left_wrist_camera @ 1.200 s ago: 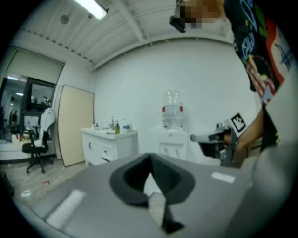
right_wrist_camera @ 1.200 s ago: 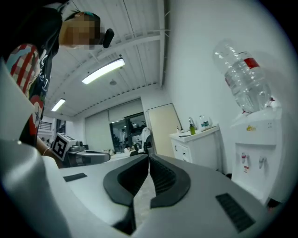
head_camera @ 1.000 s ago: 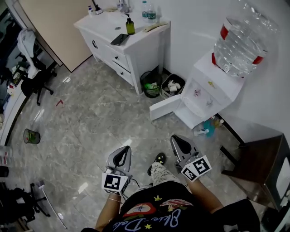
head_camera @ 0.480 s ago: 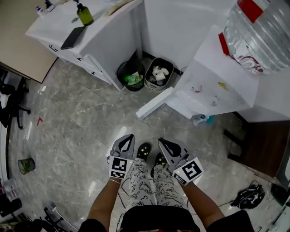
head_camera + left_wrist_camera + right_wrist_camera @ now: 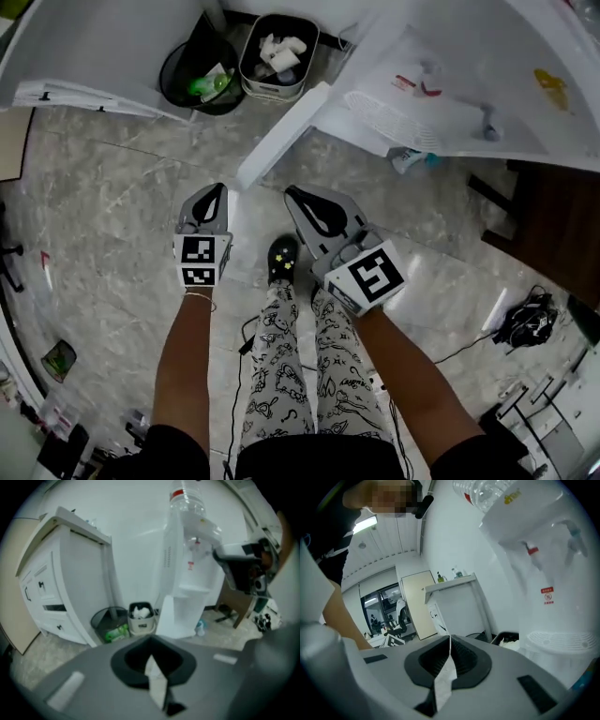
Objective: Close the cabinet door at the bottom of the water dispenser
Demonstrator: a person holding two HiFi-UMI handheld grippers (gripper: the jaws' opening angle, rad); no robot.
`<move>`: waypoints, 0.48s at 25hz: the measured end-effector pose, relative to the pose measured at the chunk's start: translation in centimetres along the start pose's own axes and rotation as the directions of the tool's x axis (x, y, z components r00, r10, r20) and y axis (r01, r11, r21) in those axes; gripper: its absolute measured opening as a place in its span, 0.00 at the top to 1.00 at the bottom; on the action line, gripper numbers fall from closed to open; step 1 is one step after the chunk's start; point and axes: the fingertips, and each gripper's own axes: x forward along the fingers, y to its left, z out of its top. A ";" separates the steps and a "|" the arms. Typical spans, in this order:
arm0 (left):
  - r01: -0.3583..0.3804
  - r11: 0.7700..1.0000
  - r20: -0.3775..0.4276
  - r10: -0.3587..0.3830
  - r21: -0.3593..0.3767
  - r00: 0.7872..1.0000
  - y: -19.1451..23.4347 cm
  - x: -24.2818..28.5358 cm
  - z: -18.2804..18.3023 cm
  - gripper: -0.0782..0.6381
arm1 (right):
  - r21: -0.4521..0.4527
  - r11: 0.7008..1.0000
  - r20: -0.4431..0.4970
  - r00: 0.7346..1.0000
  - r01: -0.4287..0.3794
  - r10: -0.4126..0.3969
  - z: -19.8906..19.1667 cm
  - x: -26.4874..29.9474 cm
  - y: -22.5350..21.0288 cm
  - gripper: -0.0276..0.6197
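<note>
The water dispenser (image 5: pixel 441 103) runs off the head view's top edge at 1 o'clock, and the inside of its cabinet cannot be seen. Its cabinet door (image 5: pixel 281 136) stands swung out at 12 o'clock, apart from both grippers. The left hand-held gripper (image 5: pixel 213 190) and right hand-held gripper (image 5: pixel 300 195) are each pressed together on nothing. Floor (image 5: pixel 112 206) lies open at 9 o'clock. A round bin (image 5: pixel 183 70) and a square bin (image 5: pixel 272 82) crowd 11 o'clock.

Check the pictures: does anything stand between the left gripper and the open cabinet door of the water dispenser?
Nothing visible does. In the head view only bare floor lies between the left gripper, jaws together, and the open cabinet door. The waste bins stand beyond the door, on its far side.
</note>
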 end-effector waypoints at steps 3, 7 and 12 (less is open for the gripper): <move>-0.011 1.000 -0.041 0.010 -0.006 0.999 1.0 2.1 -2.1 0.90 | 0.010 1.000 -0.053 0.999 -0.001 0.002 -3.1 1.3 -1.4 0.93; -0.018 0.999 -0.051 0.016 -0.031 0.999 2.2 4.0 -3.0 0.90 | 0.062 0.997 -0.054 0.998 0.039 -0.035 -4.4 0.8 -2.3 0.93; 0.027 0.999 -0.058 -0.028 -0.018 0.998 1.3 5.6 -3.2 0.90 | 0.102 0.992 -0.038 0.996 0.079 -0.076 -5.1 -0.7 -3.0 0.93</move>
